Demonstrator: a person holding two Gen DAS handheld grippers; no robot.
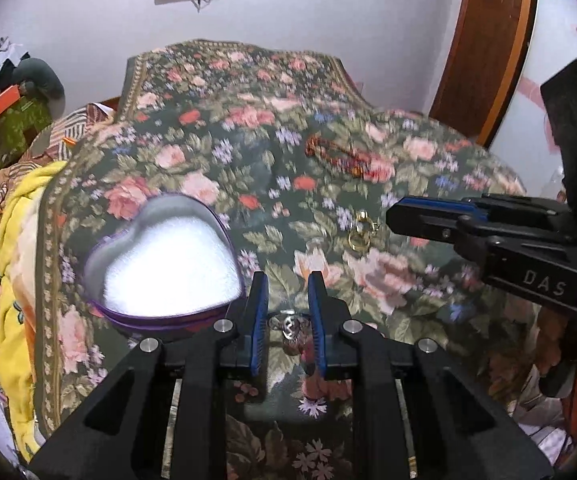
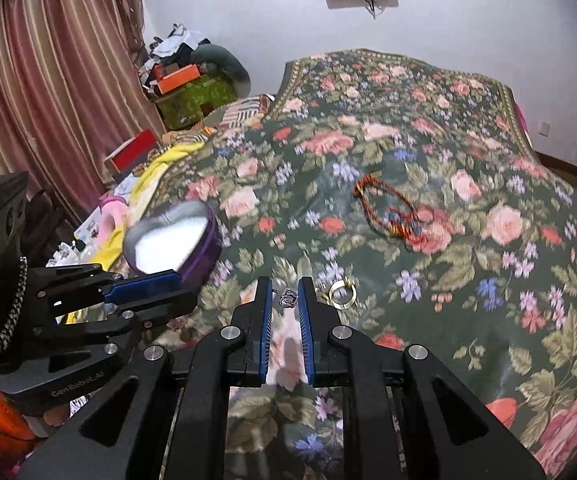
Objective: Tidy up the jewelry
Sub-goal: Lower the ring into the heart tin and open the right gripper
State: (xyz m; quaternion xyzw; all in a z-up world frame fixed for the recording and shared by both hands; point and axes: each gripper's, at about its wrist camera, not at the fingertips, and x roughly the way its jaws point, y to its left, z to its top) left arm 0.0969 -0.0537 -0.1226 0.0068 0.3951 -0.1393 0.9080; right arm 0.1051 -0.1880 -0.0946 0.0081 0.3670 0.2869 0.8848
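Note:
An open heart-shaped purple tin (image 1: 160,264) with white foam lining sits on the floral bedspread; it also shows in the right wrist view (image 2: 176,240). A silver heart pendant (image 1: 288,326) lies between the open jaws of my left gripper (image 1: 287,284); in the right wrist view the pendant (image 2: 287,295) lies just past my right gripper (image 2: 284,286), whose jaws stand slightly apart. Gold rings (image 1: 362,232) (image 2: 342,294) lie to the right. A red-brown beaded necklace (image 1: 348,158) (image 2: 392,212) lies farther back.
The floral bedspread (image 1: 248,128) (image 2: 468,160) covers the bed. Yellow cloth (image 1: 16,264) and pink items lie at the left edge. A cluttered green box (image 2: 192,100) and curtains (image 2: 48,80) stand at the far left. A wooden door (image 1: 488,40) is at the right.

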